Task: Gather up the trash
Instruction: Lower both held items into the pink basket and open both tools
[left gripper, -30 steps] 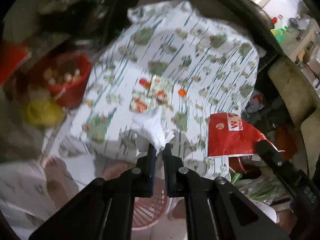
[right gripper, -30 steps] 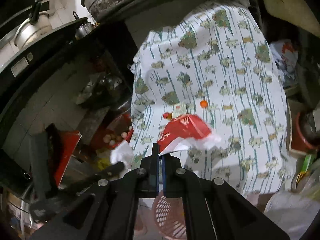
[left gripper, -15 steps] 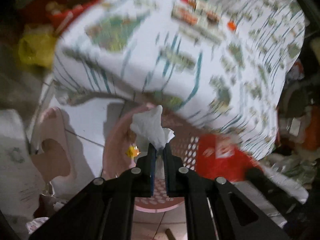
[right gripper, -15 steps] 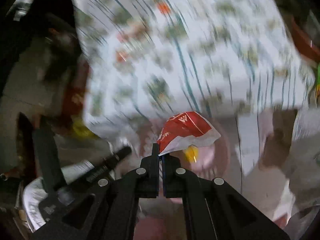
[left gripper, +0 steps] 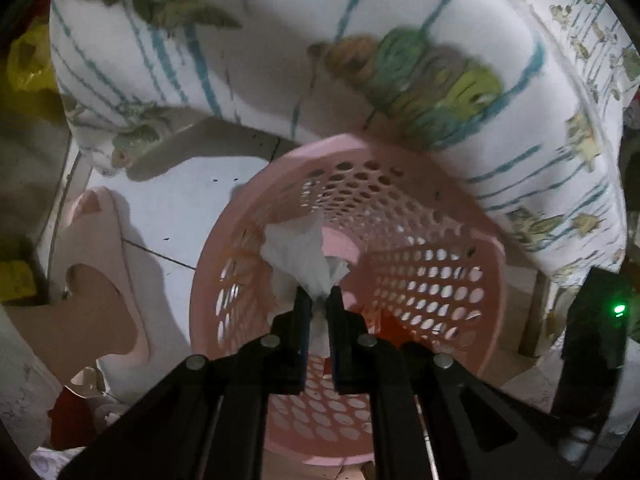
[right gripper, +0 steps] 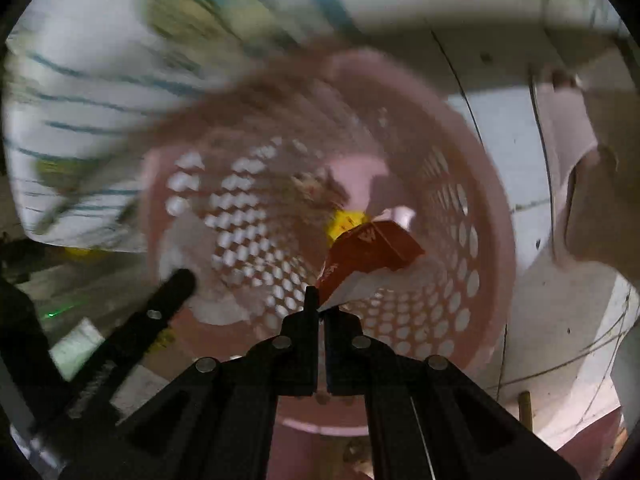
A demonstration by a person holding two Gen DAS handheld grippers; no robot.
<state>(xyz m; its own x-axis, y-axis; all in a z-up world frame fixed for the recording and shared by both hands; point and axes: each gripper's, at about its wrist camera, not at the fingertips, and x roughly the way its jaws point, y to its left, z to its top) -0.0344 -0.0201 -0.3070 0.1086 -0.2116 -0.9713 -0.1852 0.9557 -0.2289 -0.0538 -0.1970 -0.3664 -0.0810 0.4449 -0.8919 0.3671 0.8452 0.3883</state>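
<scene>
Left wrist view: the left gripper points steeply down into a pink perforated basket that stands on a pale tiled floor. Its jaws are clenched on a crumpled white tissue, which bulges out just ahead of the fingertips and hangs inside the basket's mouth, above the basket's bottom. Beyond the jaws, a white tablecloth with teal stripes and green prints drapes over the far rim of the basket. To the left of the jaws a pink slipper lies on the floor, and farther left a yellow plastic bag shows at the frame edge. Just right of the jaws, low inside the basket, a scrap of red is visible. A dark device with a green light sits at the right edge.

In the right wrist view, the right gripper also points down into the same basket, blurred by motion. Its jaws are pressed tight on the white edge of a red paper wrapper, which sticks out ahead and to the right of the tips, within the basket's opening. Just beyond the wrapper a yellow scrap lies at the bottom. To the left of the jaws, one black finger of the left gripper reaches over the rim with the white tissue beside it. The tablecloth hangs to the far left.
</scene>
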